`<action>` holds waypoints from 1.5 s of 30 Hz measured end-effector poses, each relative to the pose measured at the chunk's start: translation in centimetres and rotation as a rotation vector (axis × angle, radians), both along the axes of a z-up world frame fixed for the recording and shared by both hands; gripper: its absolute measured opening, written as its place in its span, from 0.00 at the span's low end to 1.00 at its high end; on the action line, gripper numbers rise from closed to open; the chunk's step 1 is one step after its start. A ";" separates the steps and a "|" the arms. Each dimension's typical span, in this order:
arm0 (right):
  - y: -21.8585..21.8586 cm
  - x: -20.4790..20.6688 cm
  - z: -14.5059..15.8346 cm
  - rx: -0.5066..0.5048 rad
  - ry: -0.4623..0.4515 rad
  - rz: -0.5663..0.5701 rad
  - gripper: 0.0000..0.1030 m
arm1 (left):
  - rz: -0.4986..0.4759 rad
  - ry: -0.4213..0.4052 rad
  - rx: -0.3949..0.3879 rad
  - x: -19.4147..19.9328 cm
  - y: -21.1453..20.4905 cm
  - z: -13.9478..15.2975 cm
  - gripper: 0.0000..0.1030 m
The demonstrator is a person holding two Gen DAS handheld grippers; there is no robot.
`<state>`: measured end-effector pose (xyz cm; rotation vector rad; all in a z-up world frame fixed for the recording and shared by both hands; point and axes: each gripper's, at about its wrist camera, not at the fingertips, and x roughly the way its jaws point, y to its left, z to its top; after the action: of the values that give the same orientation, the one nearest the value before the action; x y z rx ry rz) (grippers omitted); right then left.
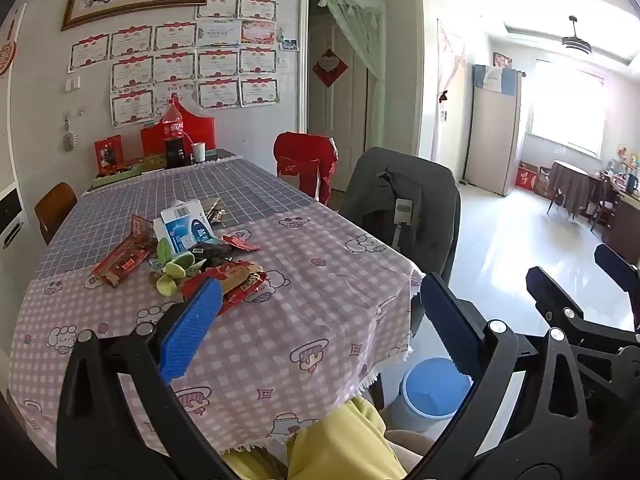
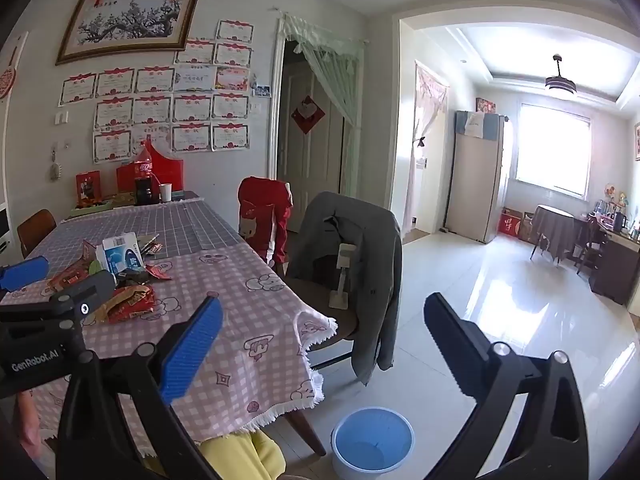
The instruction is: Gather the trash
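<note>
We hold our left gripper (image 1: 324, 316) with its blue-padded jaws spread wide and nothing between them, low over the near part of the table; its left pad overlaps the near edge of the trash in the picture, though we cannot tell whether it touches. Our right gripper (image 2: 324, 344) is spread just as wide and empty, out past the table's corner above the pale tiled floor.

The trash (image 1: 188, 252), a loose heap of red snack wrappers, green peel scraps and a torn white-and-blue carton, lies on the pink checked tablecloth with cartoon figures (image 1: 320, 320), near where it meets a grey grid-patterned cloth. Down on the floor, just beside the table's corner, stands the round white bin with a blue liner (image 2: 372, 444), well apart from the heap.

Beside the table a chair draped with a grey jacket (image 2: 360, 264) stands; a second carries a red garment (image 2: 264, 216). A large cola bottle with a red label (image 1: 174, 128) stands at the table's far end.
</note>
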<state>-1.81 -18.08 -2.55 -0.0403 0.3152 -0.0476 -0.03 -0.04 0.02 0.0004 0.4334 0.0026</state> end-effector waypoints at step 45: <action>0.7 0.9 -1.5 -0.005 0.065 0.003 0.96 | -0.018 0.027 -0.020 0.3 0.3 -0.9 0.94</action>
<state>-0.90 -17.43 -4.09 -0.0469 0.3804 -0.0445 0.26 0.29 -0.85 -0.0151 0.4600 -0.0194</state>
